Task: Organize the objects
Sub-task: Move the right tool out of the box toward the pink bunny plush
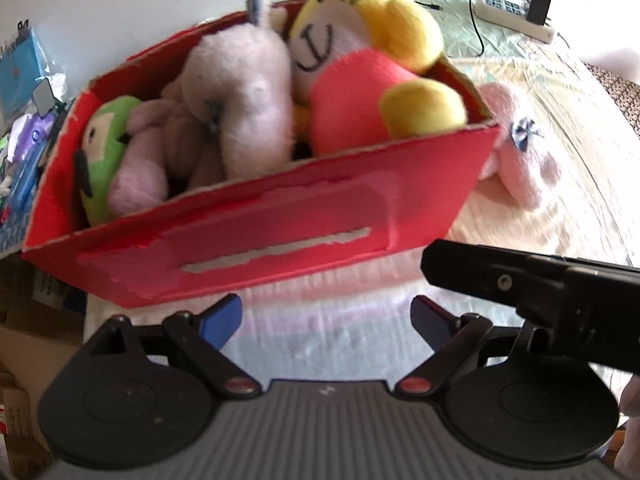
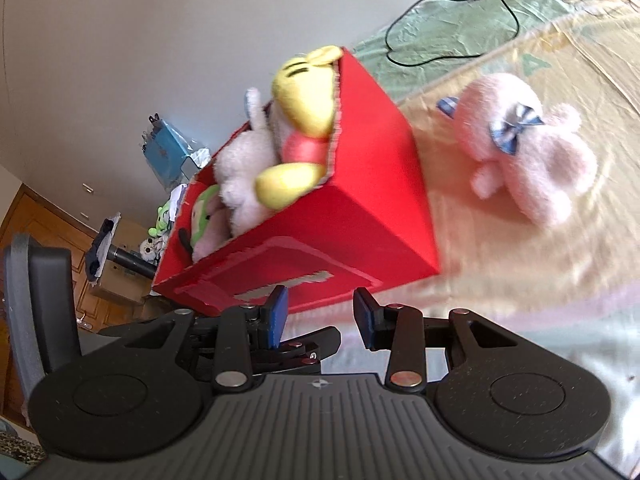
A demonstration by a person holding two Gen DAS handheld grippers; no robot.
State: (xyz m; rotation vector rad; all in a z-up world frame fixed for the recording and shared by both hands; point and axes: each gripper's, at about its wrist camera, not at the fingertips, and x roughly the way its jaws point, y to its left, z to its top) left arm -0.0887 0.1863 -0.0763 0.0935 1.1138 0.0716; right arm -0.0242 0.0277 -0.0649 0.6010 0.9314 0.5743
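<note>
— Right wrist view: why is the pink plush (image 2: 528, 160) outside the red box (image 2: 360, 216)?
— It lies at two o'clock, unsorted. My right gripper (image 2: 320, 316) and left gripper (image 1: 326, 320) gape empty, ready.

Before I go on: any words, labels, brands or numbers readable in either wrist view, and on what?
None can be read for certain.
Red box: a torn pale strip on its front, no print visible.
Blue packet by the wall: dark marks, too blurred to read.
Power strip: no legible marking.
Yellow plush: stitched face lines only, no letters.
Right tongs housing: a small compass-like emblem, no text.
</note>
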